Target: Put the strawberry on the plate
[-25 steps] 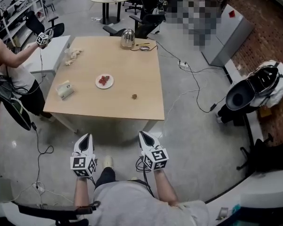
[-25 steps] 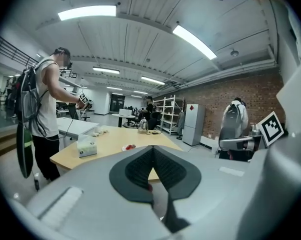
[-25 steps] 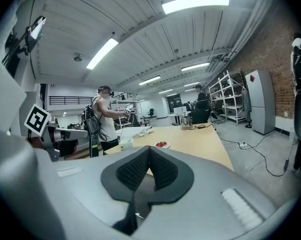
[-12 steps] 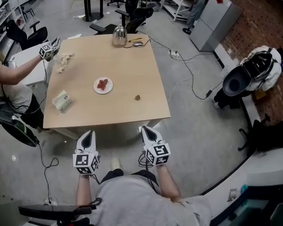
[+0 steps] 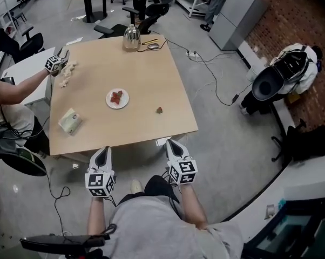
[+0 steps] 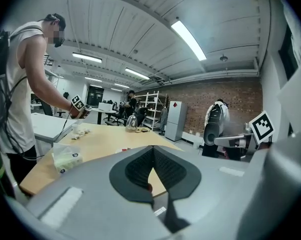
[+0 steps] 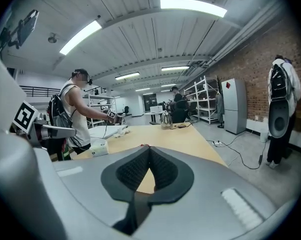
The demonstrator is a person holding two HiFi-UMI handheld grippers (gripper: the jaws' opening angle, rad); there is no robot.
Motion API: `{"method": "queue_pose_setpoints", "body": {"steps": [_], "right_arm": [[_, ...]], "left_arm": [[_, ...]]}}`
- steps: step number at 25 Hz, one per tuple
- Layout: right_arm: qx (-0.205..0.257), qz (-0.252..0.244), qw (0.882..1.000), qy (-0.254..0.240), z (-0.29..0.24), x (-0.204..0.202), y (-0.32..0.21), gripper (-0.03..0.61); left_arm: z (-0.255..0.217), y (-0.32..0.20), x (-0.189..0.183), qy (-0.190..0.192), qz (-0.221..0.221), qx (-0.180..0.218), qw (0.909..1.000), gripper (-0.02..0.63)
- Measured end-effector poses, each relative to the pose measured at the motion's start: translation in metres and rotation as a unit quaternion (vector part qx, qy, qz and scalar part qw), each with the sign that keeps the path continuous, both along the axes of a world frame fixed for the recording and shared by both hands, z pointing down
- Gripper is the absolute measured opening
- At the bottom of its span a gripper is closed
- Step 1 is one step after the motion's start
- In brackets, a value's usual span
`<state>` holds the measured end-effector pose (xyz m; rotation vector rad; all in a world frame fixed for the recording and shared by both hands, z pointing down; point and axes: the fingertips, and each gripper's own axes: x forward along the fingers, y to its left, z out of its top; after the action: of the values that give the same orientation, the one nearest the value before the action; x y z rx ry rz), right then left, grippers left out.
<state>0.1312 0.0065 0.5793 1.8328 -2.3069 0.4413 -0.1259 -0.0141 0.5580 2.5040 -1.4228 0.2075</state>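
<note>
Strawberry (image 5: 159,110): small dark-red lump, too small to make out in detail, lying on bare wood of a square table (image 5: 146,74). It sits toward the table's near-right part, not far from the near edge.

Plate (image 5: 124,102): white, round, to the strawberry's left w/ a clear gap between them. Red pieces already lie on it.

Right gripper (image 5: 174,143): held off the table, just past the near edge, over the floor. Jaws together, nothing between them. The strawberry is ahead of it and slightly left, well apart, no contact.

Left gripper (image 5: 104,151): also off the table, before the near edge, further left. Jaws meet at the tips, empty. It is farther from the strawberry than the right gripper, roughly in line w/ the plate.

Elsewhere on the table: a pale pack (image 5: 69,121) near the left edge and a shiny kettle (image 5: 131,38) at the far edge. A second person's arm (image 5: 14,89) reaches in at the far-left corner, holding another gripper.
</note>
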Motion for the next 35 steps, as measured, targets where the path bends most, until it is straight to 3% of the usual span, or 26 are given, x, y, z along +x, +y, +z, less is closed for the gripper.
{"method": "queue_pose_setpoints", "body": {"steps": [10,21,35], "right_arm": [[-0.011,0.016,1.000,0.008,0.020,0.002,-0.041,0.007],[-0.029,0.018,0.999,0.007,0.050,0.010,-0.122,0.008],[-0.110,0.042,0.992,0.038,0.127,0.043,-0.190,0.008]], "left_arm": [[0.010,-0.043,-0.004,-0.004,0.003,-0.003,1.0000,0.018],[0.026,-0.118,-0.003,-0.022,0.001,-0.023,0.9995,0.018],[0.050,-0.173,0.013,-0.034,0.012,-0.063,0.9974,0.018]]}}
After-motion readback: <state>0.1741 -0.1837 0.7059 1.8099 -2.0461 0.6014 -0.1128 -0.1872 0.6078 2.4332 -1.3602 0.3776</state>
